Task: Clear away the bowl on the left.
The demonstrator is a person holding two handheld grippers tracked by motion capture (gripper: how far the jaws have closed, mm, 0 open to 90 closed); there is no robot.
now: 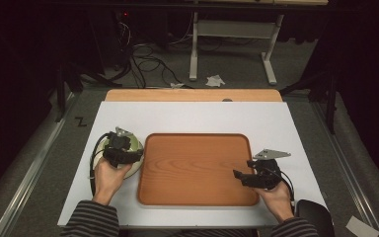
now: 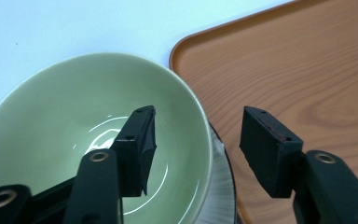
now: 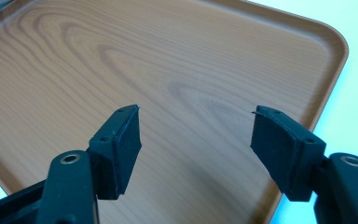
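A white rectangular table top (image 1: pixel 192 116) carries a wood-grain brown tray with rounded corners (image 1: pixel 197 170), which lies at its middle and has nothing on it. Just beside the tray's left edge stands a pale green glazed bowl (image 1: pixel 134 148), resting on a plate with a dark rim and fine radial lines (image 2: pixel 221 186); in the left gripper view the bowl's rim nearly meets the tray's corner. The left gripper (image 2: pixel 198 140) hangs over the bowl with its jaws spread wide, one jaw inside the bowl above its glossy bottom and the other outside the rim over the plate and the tray's edge, so the bowl's wall stands between them without being clamped. The right gripper (image 3: pixel 196 144) hovers over the tray's right part, its jaws also wide apart and holding nothing, with the tray's right rim and the white table behind them.
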